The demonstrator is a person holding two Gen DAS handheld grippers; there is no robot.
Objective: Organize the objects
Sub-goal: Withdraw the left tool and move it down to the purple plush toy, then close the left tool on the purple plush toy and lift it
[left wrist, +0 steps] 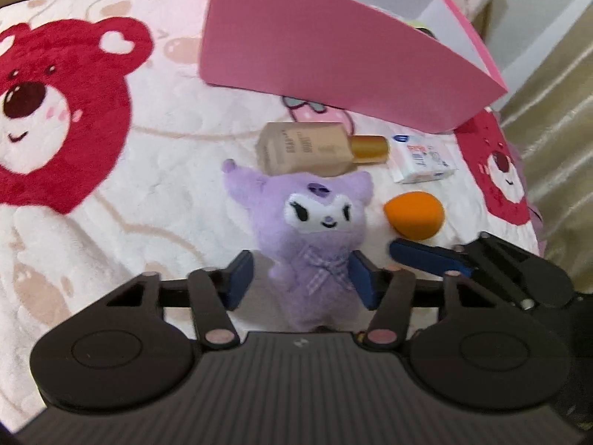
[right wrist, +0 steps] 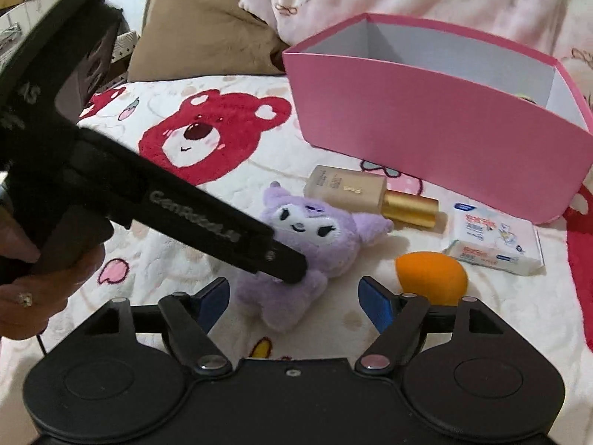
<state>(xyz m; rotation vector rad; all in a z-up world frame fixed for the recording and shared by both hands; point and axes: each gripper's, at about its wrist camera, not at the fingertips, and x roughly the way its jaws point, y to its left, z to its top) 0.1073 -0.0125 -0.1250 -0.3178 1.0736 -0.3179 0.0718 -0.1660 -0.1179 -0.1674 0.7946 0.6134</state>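
Observation:
A purple plush toy (left wrist: 318, 215) lies face up on the bed blanket. My left gripper (left wrist: 301, 283) straddles its body; the right pad touches the fur, while a strip of blanket shows beside the left pad, so it is open. In the right wrist view the left gripper's fingertip (right wrist: 292, 270) rests on the plush toy (right wrist: 315, 230). My right gripper (right wrist: 294, 306) stands open just in front of the plush's feet, with an orange sponge (right wrist: 430, 274) outside its right finger. A beige bottle with a gold cap (right wrist: 344, 189), a tissue pack (right wrist: 493, 241) and a pink box (right wrist: 426, 118) lie beyond.
The blanket carries red bear prints (right wrist: 215, 129). A brown pillow (right wrist: 207, 26) sits behind the box at the back left. A hand with a ring (right wrist: 33, 296) holds the left gripper's handle. A beige curtain (left wrist: 556, 111) hangs past the bed's right edge.

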